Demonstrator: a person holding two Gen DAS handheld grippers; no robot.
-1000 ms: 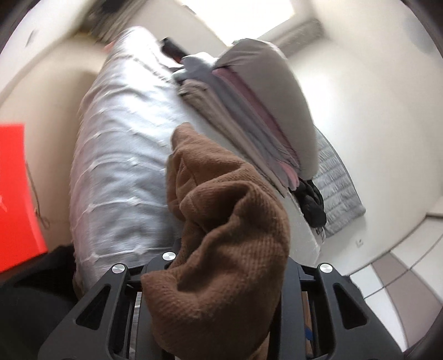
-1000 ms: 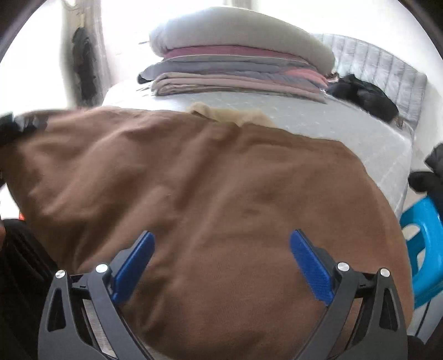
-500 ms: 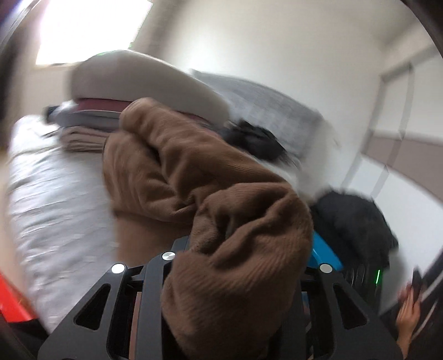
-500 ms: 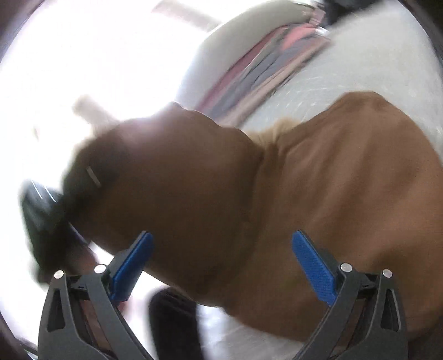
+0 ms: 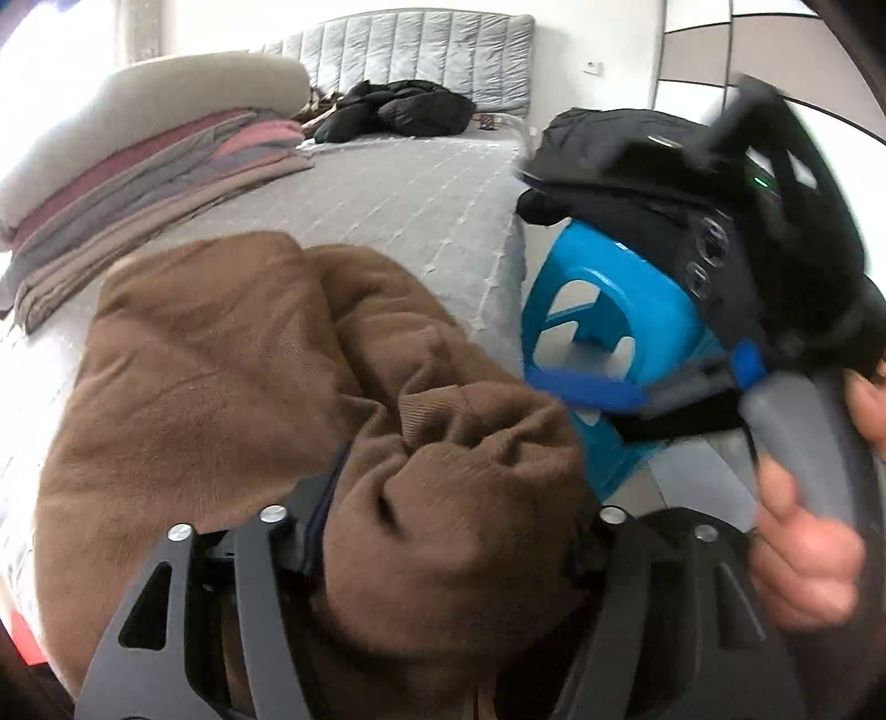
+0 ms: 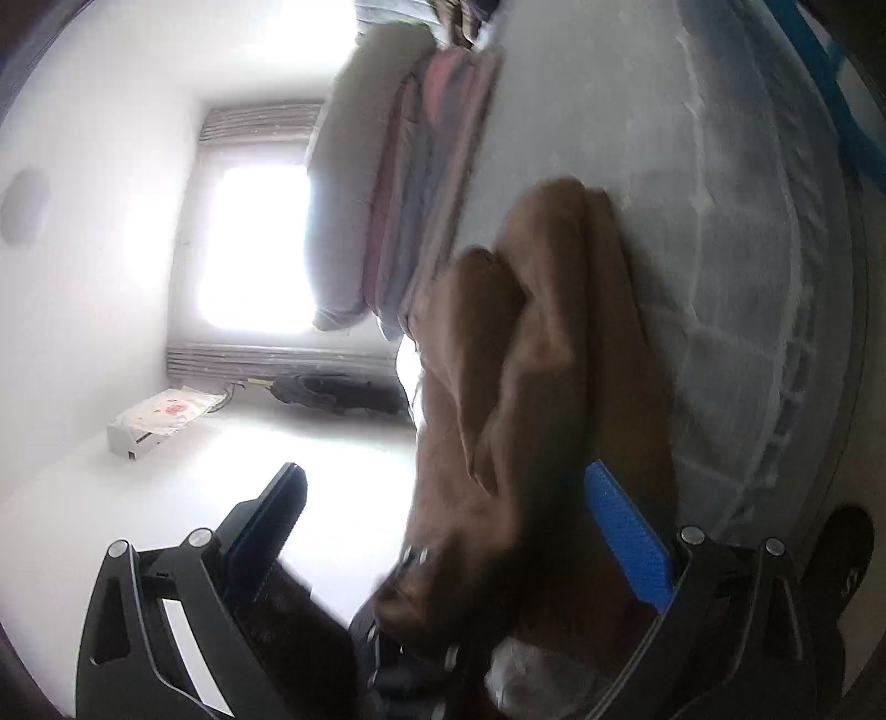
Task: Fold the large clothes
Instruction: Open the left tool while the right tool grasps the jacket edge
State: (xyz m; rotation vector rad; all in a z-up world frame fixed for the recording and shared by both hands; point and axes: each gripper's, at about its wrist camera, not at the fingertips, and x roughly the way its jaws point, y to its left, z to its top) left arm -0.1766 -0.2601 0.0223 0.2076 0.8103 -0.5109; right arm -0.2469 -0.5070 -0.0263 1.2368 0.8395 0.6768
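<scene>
Brown sweater (image 5: 221,376) doubled over on the bed (image 5: 398,188), fold unfinished.
Left gripper (image 5: 443,531) is opening around a bunched edge; right gripper (image 6: 443,531) stands wide, seemingly empty; flattening remains.

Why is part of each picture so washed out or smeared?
Left wrist view: the right gripper and the hand holding it are motion-blurred; the brown sweater stays fairly sharp. Right wrist view: the window glares white, bleaching the floor, and the whole frame is soft and fisheye-bent.

Left wrist view looks down close over the brown garment (image 5: 221,376) toward the headboard (image 5: 421,50); right wrist view, rolled sideways, shares garment and bed (image 6: 747,221).
</scene>
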